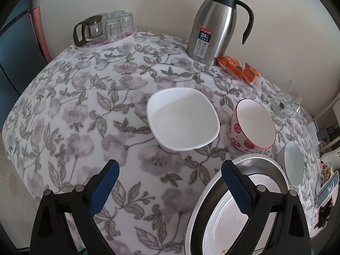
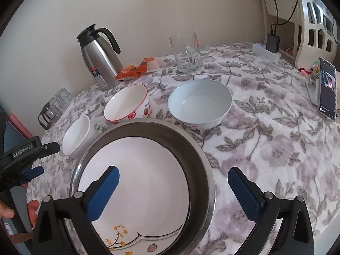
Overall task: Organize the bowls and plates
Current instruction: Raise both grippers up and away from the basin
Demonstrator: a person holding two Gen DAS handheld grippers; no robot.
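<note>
Left wrist view: left tongs (image 1: 170, 189) spread wide, released, nothing between the pads, poised over the floral desk (image 1: 70, 114) just short of the square white bowl (image 1: 182, 119). Beside it to the right, the strawberry bowl (image 1: 252, 125), then a pale round bowl (image 1: 291, 163) at the edge; all three empty. Lower right, a steel pan (image 1: 261, 163) with a white plate (image 1: 225, 223) nested inside.

Right wrist view: right tongs (image 2: 173, 191) likewise released and gaping, straddling the near rim of the pan (image 2: 204, 159); plate (image 2: 138, 176) lying flat within, painted with a yellow sprig, otherwise bare. Bowls standing apart behind the pan, unstacked. Judged stage: plate and pan gathered, bowls not yet nested. Next move probably calls for closing on one bowl's rim and lifting it clear.
</note>
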